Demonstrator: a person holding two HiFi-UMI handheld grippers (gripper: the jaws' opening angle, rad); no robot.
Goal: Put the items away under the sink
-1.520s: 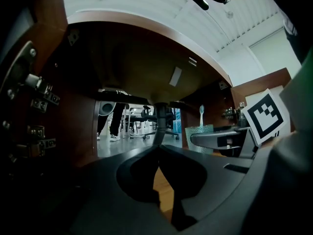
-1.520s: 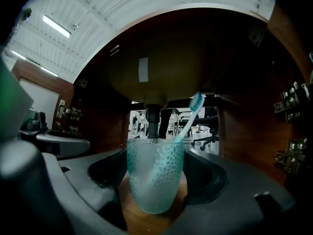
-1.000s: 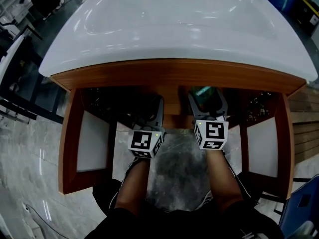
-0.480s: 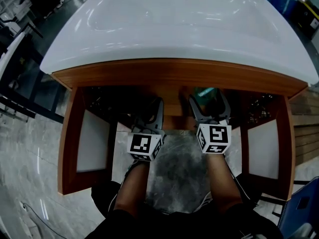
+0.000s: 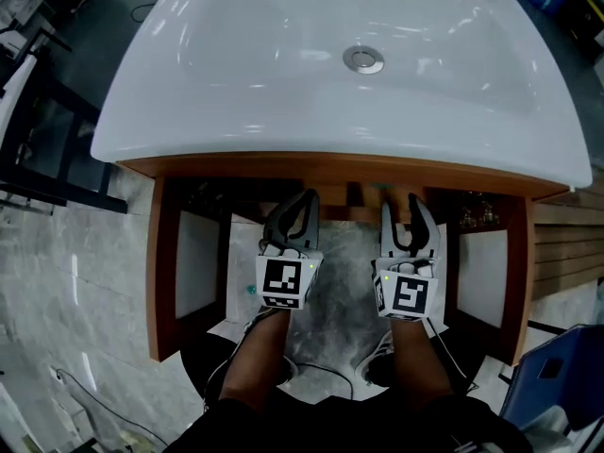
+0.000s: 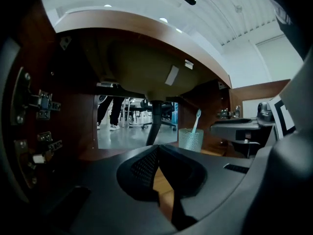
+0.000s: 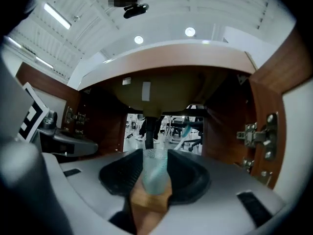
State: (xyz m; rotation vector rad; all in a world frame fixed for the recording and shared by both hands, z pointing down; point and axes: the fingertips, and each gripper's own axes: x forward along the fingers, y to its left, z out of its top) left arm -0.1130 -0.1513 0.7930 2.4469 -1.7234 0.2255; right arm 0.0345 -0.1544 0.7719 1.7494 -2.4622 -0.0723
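A translucent teal cup (image 6: 190, 140) with a toothbrush (image 6: 196, 120) in it stands upright on the wooden cabinet floor (image 6: 215, 153) under the sink. In the right gripper view the cup (image 7: 155, 168) shows through the gap between the jaws, ahead of them. My right gripper (image 5: 403, 204) is at the cabinet's mouth. Its jaws have just been closing but still stand apart, and the pads do not press on the cup. My left gripper (image 5: 294, 208) is beside it, shut and empty, its tips (image 6: 157, 151) meeting. The head view hides the cup.
The white basin (image 5: 236, 55) overhangs the wooden cabinet, whose left door (image 5: 196, 262) and right door (image 5: 486, 272) stand open. A dark drain pipe (image 6: 155, 126) drops from the bowl's underside. Hinges (image 7: 254, 133) line the side walls. The floor below is grey marble.
Both grippers have drawn back out of the cabinet toward me. The teal cup, seen between the right jaws earlier, is no longer between them, and those jaws stand narrower.
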